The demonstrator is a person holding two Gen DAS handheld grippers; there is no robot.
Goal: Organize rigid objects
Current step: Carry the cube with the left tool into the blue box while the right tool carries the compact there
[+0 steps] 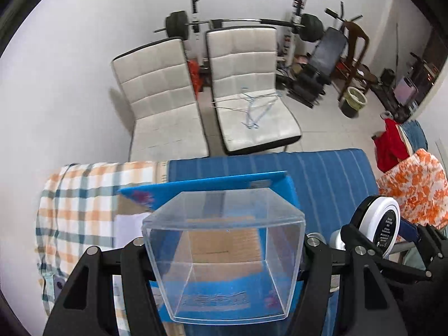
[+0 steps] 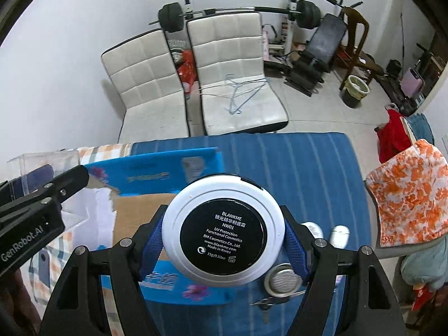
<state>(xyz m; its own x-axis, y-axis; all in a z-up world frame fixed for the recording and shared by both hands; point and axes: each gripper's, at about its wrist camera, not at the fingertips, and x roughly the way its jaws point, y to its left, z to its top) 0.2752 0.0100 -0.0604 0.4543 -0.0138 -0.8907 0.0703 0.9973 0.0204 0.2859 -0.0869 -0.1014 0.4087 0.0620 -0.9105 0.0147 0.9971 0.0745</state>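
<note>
Clamped between my left gripper fingers, a clear plastic box hangs above the open blue carton. I see my right gripper squeezing a round white compact with its blue pads, over the blue striped cloth beside the carton.

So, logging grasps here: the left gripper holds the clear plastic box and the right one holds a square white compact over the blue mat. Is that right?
Not quite. The compact is round, not square: the right wrist view shows its circular white rim and black label between the right gripper's fingers. The left gripper does hold the clear plastic box, over the blue mat.
</note>
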